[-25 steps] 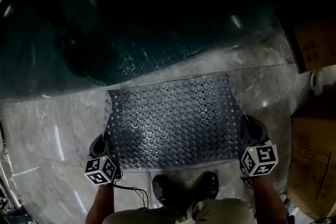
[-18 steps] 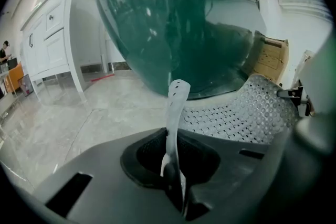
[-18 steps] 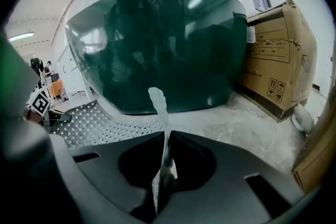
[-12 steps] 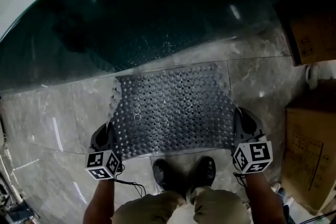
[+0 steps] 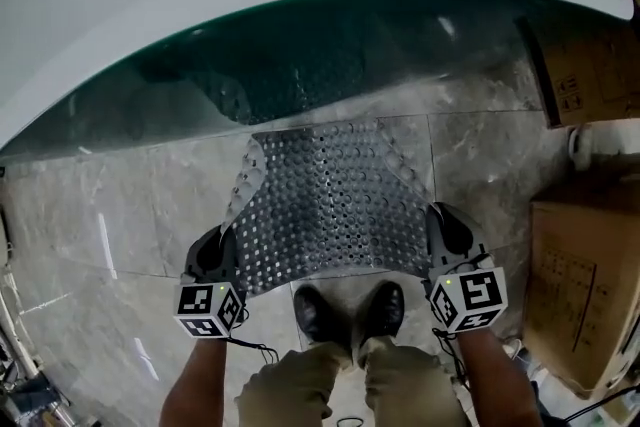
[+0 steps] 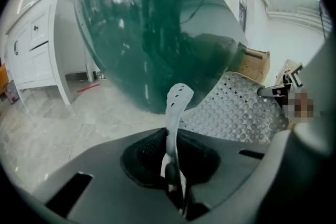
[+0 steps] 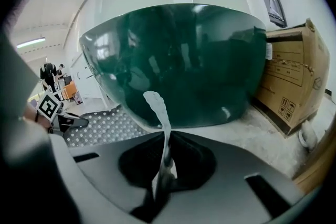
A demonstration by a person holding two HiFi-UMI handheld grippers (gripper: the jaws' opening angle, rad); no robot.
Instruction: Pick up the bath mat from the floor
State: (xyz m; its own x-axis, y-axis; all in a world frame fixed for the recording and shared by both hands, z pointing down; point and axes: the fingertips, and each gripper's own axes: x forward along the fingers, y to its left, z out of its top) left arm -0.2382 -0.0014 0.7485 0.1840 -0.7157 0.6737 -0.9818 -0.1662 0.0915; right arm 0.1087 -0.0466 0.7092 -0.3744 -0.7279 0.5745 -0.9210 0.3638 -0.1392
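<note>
Presently, left tongs (image 5: 226, 253) clenched on one near corner of the perforated bath mat (image 5: 330, 205), right tongs (image 5: 438, 227) clenched on the other, mat slung between both tongs, its far end sloping ahead of them to the floor (image 5: 100, 215) beside the green tub (image 5: 300, 65).

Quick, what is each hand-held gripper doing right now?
Left hand-held gripper: closed on the near left edge of the grey perforated rubber bath mat.
Right hand-held gripper: closed on the same mat's near right edge.
</note>
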